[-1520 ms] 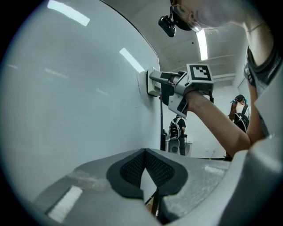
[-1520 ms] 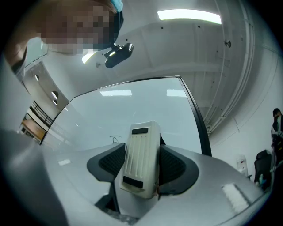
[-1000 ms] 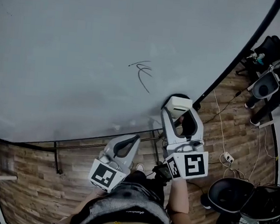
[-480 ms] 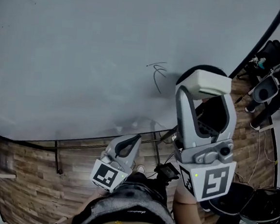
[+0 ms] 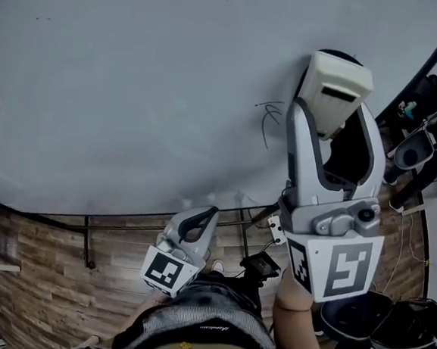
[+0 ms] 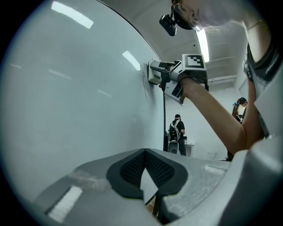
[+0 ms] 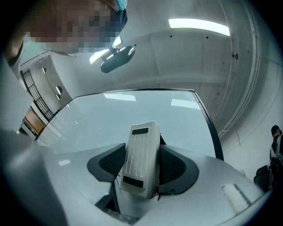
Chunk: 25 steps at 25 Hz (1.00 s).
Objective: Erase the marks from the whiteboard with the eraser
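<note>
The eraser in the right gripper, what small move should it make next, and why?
Probably slide the eraser a little left across the whiteboard onto the marks. The right gripper is shut on it, and the marks lie just beside it, not yet wiped.

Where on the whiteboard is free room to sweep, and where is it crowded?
The whiteboard is bare everywhere left of the marks, down to its lower edge. It is crowded only at the right, where the eraser in the right tongs sits between the marks and the black frame.
</note>
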### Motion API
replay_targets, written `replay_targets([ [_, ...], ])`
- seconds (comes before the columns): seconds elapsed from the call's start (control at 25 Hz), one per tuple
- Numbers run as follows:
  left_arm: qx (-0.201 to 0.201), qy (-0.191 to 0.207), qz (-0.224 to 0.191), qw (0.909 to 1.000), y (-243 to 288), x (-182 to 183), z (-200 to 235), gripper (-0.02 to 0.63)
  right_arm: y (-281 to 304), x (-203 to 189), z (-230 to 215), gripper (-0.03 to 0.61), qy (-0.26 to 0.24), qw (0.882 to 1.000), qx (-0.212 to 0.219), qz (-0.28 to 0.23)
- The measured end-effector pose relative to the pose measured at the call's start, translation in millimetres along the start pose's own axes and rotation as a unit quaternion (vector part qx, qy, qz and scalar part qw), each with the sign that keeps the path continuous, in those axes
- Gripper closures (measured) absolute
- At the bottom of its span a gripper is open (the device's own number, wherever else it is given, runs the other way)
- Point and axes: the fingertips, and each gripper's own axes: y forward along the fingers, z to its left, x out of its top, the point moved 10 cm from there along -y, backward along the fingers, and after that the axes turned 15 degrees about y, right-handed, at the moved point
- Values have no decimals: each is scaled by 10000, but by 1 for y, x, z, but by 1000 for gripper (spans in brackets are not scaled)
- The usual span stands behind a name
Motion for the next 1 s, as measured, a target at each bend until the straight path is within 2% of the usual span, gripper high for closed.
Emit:
replay_targets([
  [0.28,-161,32,65,9998,4,1,-5,615,-19,-39,7,335,149,9984,-54,543],
  [0.48,-311,20,125,9994,9,-1,-10,615,-45,-91,11,334,434,9937,-160,1025],
  [0.76,-340,22,184,9993,7,-2,-11,615,-75,-152,22,333,439,9834,-277,1739],
  [0.88,-345,10,226,9991,5,-5,-13,615,-81,-164,27,333,375,9812,-363,1857],
  [1.0,-324,-5,232,9992,1,-6,-12,615,-75,-156,27,333,322,9782,-372,2016],
])
